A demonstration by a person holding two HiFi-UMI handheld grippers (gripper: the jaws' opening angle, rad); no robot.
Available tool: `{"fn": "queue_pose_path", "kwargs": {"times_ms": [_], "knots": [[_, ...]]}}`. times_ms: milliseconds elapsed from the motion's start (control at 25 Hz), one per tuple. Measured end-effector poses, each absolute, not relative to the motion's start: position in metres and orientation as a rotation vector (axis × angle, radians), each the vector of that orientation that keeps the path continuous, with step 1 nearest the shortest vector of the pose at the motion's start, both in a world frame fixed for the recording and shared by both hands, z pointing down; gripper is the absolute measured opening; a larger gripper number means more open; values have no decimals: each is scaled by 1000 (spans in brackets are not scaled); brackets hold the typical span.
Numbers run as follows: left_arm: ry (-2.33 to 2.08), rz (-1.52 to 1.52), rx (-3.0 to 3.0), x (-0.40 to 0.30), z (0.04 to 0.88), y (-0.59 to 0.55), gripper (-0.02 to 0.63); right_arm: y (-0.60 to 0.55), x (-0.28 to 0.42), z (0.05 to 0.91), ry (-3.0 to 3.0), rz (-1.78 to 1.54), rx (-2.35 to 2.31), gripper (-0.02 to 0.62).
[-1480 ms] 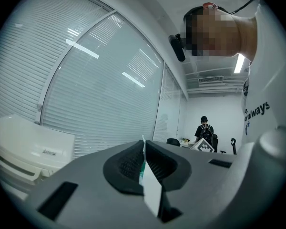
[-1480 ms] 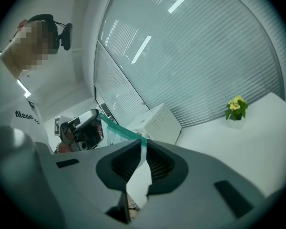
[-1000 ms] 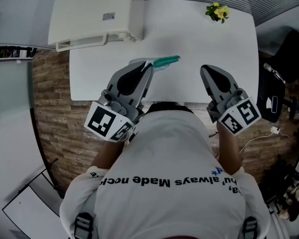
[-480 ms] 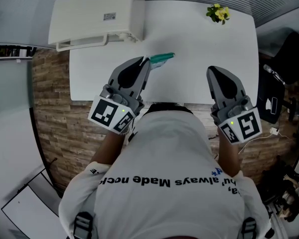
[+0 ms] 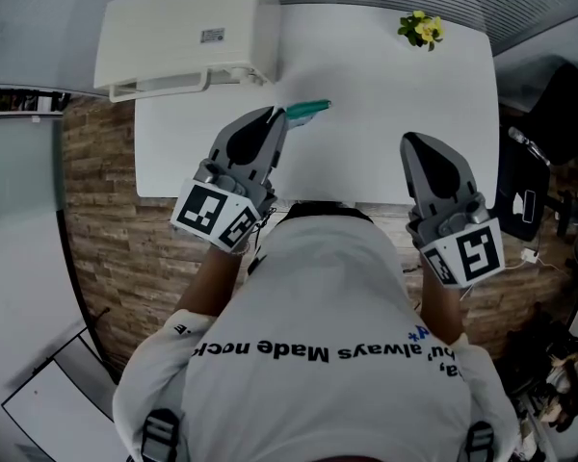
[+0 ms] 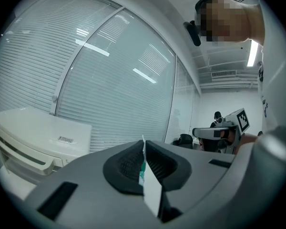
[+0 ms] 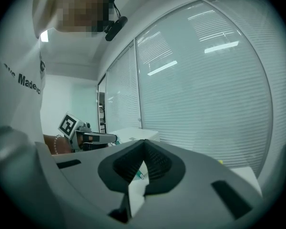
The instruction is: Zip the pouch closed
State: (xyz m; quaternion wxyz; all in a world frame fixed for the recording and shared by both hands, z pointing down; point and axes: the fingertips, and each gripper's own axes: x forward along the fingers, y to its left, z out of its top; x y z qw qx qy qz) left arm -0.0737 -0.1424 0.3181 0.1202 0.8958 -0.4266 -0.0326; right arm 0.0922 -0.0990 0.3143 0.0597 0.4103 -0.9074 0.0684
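White bench [image 5: 385,85], teal pouch [image 5: 309,111] pinched by the left tongs [image 5: 280,115], right tongs [image 5: 412,142] free.
Head view: the pouch sits upper middle of frame, clamped at one end by the left tongs, while the right tongs, centre right, are pressed together and well apart from it. Left gripper view: jaws closed on a thin teal-and-white edge, lower centre. Right gripper view: jaws meet with nothing gripped. My read: hold the left clamp firm, bring the right across, open just enough to nip the zip pull, which is too small to spot here, then draw straight along the teeth.
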Motion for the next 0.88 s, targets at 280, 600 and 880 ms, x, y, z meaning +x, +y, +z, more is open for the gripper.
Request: {"fn": "queue_pose_path", "kwargs": {"times_ms": [280, 600, 880], "knots": [[-1235, -112, 2620, -73, 312, -141, 32, -99, 91, 314, -2729, 181, 1243, 8], [-1221, -136, 2628, -74, 304, -138, 32, -99, 89, 317, -2715, 173, 1244, 6], [-1231, -145, 2633, -78, 298, -135, 32, -97, 88, 315, -2709, 162, 1245, 8]]}}
